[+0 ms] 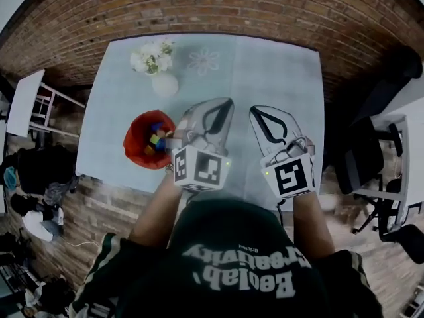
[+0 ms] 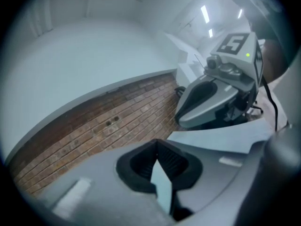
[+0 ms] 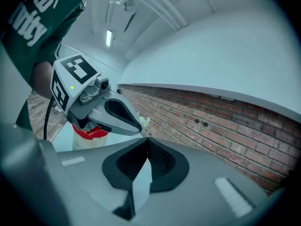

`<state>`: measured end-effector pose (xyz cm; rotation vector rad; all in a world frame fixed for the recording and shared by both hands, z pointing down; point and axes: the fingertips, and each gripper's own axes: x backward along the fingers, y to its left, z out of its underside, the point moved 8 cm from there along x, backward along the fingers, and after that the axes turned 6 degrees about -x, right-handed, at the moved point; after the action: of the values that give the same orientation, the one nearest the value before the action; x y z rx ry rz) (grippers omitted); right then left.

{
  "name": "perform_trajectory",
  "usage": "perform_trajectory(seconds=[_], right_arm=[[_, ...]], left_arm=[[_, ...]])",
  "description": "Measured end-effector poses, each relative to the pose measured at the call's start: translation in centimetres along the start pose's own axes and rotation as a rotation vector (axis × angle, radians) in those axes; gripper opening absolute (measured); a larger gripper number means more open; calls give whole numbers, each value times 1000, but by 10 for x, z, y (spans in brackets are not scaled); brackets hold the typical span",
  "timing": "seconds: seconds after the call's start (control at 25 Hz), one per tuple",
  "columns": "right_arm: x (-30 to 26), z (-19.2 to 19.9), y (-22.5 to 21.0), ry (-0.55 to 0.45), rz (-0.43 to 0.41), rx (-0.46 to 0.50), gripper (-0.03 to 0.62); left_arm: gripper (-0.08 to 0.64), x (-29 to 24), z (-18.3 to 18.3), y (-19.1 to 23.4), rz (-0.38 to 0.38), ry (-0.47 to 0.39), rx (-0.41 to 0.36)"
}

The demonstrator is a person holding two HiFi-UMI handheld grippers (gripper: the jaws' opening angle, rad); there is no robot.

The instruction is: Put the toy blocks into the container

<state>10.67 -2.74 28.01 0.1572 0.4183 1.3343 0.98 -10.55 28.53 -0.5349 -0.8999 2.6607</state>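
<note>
A red container (image 1: 134, 152) sits near the left front edge of the pale table (image 1: 278, 71), with several coloured toy blocks (image 1: 156, 138) inside it. Both grippers hang side by side above the table's front part, pointing away from me. My left gripper (image 1: 227, 102) is shut and empty, just right of the container. The right gripper (image 1: 254, 110) is shut and empty too. In the left gripper view its pads meet at the tip (image 2: 156, 143), and the right gripper (image 2: 211, 98) shows beside it. The right gripper view shows the closed tip (image 3: 147, 140), the left gripper (image 3: 110, 113) and the red container (image 3: 91, 133).
A white vase (image 1: 164, 84) with white flowers (image 1: 152, 57) stands at the table's far left, next to a flower print (image 1: 203, 60). A brick wall rises behind the table. A white desk (image 1: 23, 102) stands left and a black chair (image 1: 361, 159) right.
</note>
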Motion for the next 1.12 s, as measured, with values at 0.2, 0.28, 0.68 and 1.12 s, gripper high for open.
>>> perform_trajectory(seconds=[0.2, 0.28, 0.68, 1.12], right_arm=[[32, 15, -22, 24, 75, -19, 6], [41, 19, -28, 33, 96, -22, 6], [66, 29, -39, 50, 158, 15, 6], [73, 37, -41, 39, 179, -7, 6]], left_arm=[[2, -23, -31, -17, 43, -68, -18], [3, -29, -38, -22, 56, -83, -22], [2, -39, -60, -36, 40, -136, -35], [3, -39, -66, -42, 28, -146, -44]])
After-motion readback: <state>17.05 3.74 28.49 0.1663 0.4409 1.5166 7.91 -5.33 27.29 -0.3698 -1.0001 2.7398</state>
